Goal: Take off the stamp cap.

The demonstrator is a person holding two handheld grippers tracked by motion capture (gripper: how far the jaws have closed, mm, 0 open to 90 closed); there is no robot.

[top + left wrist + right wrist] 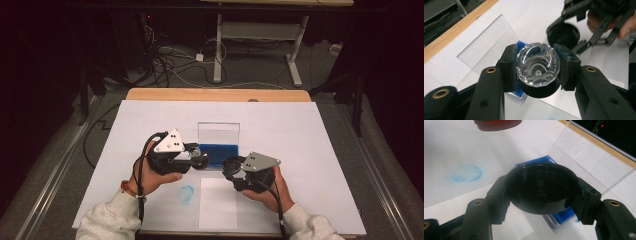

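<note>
My left hand-held gripper [537,67] clenches the faceted clear glass jar [537,64]. My right hand-held gripper [540,192] clamps its round black lid [541,186], just right of the jar's mouth.

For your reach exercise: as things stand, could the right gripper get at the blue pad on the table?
Probably not yet. The right gripper is shut on a black cap, so its jaws are occupied. The blue pad itself lies uncovered close beside it, in front of the clear panel.
</note>
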